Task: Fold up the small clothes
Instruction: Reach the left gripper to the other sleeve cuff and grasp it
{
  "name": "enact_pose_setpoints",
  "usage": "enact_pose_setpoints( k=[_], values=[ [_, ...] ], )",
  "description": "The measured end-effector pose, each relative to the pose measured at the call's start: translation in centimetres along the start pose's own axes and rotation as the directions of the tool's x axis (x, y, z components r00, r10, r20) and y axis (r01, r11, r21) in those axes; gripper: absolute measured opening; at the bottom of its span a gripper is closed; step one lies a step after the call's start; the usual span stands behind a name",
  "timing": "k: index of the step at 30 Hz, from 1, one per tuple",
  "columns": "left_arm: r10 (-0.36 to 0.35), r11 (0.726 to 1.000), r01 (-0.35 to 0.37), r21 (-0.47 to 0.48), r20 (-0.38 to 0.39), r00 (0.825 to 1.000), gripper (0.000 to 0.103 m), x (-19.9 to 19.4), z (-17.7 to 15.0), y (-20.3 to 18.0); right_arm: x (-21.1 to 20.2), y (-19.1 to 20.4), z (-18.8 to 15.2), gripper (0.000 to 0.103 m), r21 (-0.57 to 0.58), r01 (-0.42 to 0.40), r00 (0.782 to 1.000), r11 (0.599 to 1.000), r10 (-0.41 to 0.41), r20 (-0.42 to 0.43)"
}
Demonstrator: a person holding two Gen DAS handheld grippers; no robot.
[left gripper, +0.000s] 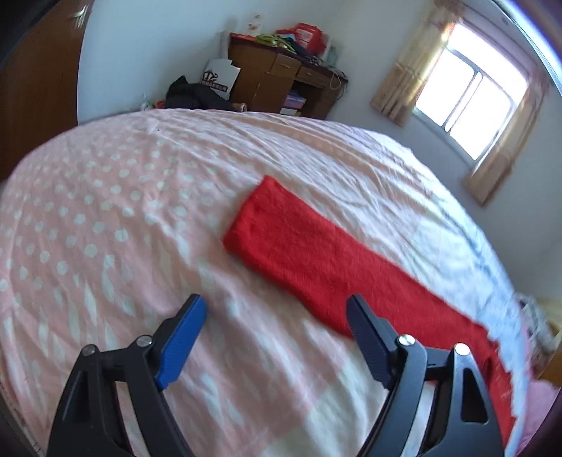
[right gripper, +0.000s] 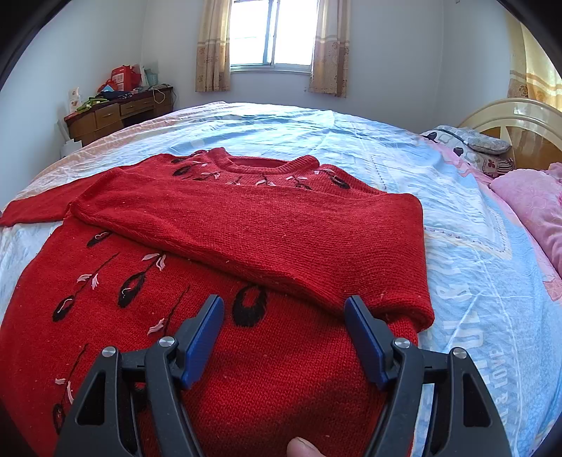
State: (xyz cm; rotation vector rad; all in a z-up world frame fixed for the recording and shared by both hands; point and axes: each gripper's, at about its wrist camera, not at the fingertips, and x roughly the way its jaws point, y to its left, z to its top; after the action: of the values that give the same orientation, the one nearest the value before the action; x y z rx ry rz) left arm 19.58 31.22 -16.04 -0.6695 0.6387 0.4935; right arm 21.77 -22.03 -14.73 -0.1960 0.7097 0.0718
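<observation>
A red knit sweater (right gripper: 105, 316) with black and pink stitched leaves lies front up on the bed. One sleeve (right gripper: 253, 232) is folded across the chest, its cuff to the left. The other sleeve (right gripper: 31, 207) stretches out flat to the left; in the left wrist view this sleeve (left gripper: 298, 246) lies straight on the pink spotted bedspread (left gripper: 105, 218). My left gripper (left gripper: 277, 306) is open just above the cover, and its right finger overlaps the sleeve's near edge. My right gripper (right gripper: 284, 304) is open over the sweater body below the folded sleeve, with nothing pinched.
A blue and white quilt (right gripper: 474, 263) covers the bed's right side, with pink pillows (right gripper: 530, 204) and a headboard (right gripper: 509, 116) beyond. A cluttered wooden desk (left gripper: 281, 81) stands against the far wall by the window (right gripper: 272, 33). A thumb (right gripper: 304, 448) shows at the bottom edge.
</observation>
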Motion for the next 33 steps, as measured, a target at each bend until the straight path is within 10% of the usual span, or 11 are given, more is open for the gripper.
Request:
enact_pose_setpoints(
  k=[19, 21, 23, 24, 33],
  values=[
    [-0.089, 0.992, 0.095, -0.085, 0.076, 0.993, 0.079, 2.7, 2.2, 0.8, 0.0, -0.1, 0.0, 0.073, -0.001, 0.005, 1.0, 1.0, -0.005, 0.003],
    [-0.08, 0.993, 0.087, -0.084, 0.08, 0.994, 0.066, 2.6, 2.2, 0.7, 0.0, -0.2, 0.0, 0.073, -0.001, 0.008, 1.0, 1.0, -0.008, 0.004],
    [-0.087, 0.994, 0.09, -0.067, 0.049, 0.995, 0.016, 3.0, 2.4, 0.5, 0.2, -0.3, 0.2, 0.073, -0.001, 0.01, 1.0, 1.0, -0.01, 0.004],
    [-0.097, 0.993, 0.098, -0.067, 0.029, 0.995, 0.01, 3.4, 2.4, 0.4, 0.2, -0.3, 0.2, 0.073, 0.0, 0.011, 1.0, 1.0, -0.011, 0.004],
    [-0.118, 0.992, 0.12, -0.039, 0.045, 0.992, 0.006, 2.6, 2.9, -0.2, 0.2, -0.4, 0.2, 0.073, 0.0, 0.011, 1.0, 1.0, -0.011, 0.005]
  ],
)
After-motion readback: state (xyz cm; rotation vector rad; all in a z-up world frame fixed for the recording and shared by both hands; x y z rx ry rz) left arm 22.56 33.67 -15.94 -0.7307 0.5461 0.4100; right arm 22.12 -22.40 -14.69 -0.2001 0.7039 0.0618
